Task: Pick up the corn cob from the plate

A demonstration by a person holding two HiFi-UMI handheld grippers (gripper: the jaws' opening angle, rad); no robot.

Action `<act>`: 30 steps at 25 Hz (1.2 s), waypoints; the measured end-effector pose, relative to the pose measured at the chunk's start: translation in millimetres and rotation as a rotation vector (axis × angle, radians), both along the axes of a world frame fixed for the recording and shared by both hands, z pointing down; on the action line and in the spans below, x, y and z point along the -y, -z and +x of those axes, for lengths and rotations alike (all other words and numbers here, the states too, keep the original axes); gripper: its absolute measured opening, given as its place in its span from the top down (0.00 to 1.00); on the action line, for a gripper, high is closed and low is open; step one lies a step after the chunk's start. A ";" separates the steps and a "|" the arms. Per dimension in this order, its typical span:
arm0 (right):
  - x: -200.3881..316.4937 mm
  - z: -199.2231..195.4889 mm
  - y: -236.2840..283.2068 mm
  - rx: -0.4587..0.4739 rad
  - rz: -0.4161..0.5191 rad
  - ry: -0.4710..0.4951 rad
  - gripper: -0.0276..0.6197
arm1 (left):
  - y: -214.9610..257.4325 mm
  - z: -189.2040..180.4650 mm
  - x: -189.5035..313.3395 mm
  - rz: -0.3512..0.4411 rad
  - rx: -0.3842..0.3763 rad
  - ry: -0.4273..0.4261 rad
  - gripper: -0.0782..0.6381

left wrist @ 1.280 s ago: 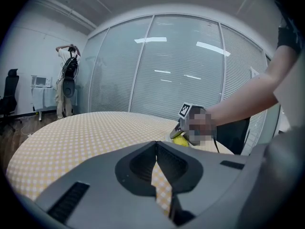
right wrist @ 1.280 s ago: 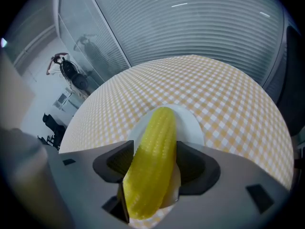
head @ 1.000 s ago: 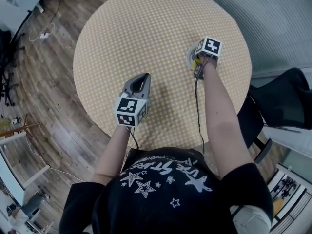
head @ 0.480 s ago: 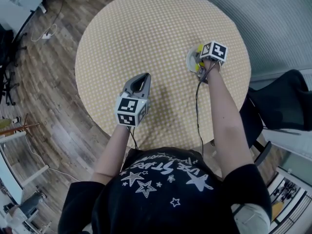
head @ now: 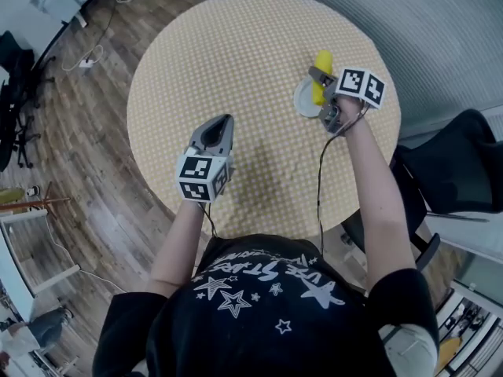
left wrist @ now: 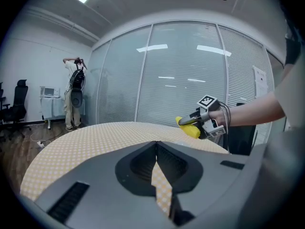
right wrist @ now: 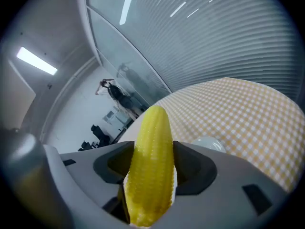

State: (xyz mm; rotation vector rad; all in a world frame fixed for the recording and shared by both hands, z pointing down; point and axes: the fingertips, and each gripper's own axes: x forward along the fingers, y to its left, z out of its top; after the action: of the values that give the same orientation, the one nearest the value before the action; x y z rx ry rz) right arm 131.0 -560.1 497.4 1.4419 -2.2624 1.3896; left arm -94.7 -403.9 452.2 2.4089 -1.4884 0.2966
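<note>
Head view: a person in a black T-shirt printed with white stars (head: 267, 289) stands at a round table (head: 236, 53) covered in a yellow checked cloth, holding 1 gripper in each hand. The left gripper (head: 221, 124) hangs over the near left part of the table, pointing away from the person. The right gripper (head: 321, 79) is at the far right, over a small white plate (head: 302, 101), and a yellow corn cob (head: 321, 63) sticks out from its jaws past the plate's far rim. A black chair (head: 456, 163) stands to the right of the table on a wooden floor (head: 86, 132).

Left gripper view: the 2 jaws meet at their tips with nothing between them; only a thin sliver of checked cloth shows lower down. Across the table, the right gripper (left wrist: 202, 120) holds the corn cob (left wrist: 188, 127) raised above the tabletop. A person (left wrist: 74, 97) stands far off to the left by a glass wall (left wrist: 167, 80).

Right gripper view: the jaws press on both sides of the corn cob (right wrist: 150, 166), which points up and away from the camera. The plate (right wrist: 209, 143) shows just behind the right jaw, lower than the cob, on the checked cloth.
</note>
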 end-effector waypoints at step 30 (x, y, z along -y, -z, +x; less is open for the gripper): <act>-210.2 -7.5 147.3 0.191 0.690 0.155 0.56 | 29.6 41.5 -102.2 0.046 -0.036 -0.053 0.88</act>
State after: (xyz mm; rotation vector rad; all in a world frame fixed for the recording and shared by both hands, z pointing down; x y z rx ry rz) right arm 123.5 -349.9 350.1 1.2631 -3.0914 0.7476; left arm -53.2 -301.7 422.6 2.4792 -1.4330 0.2321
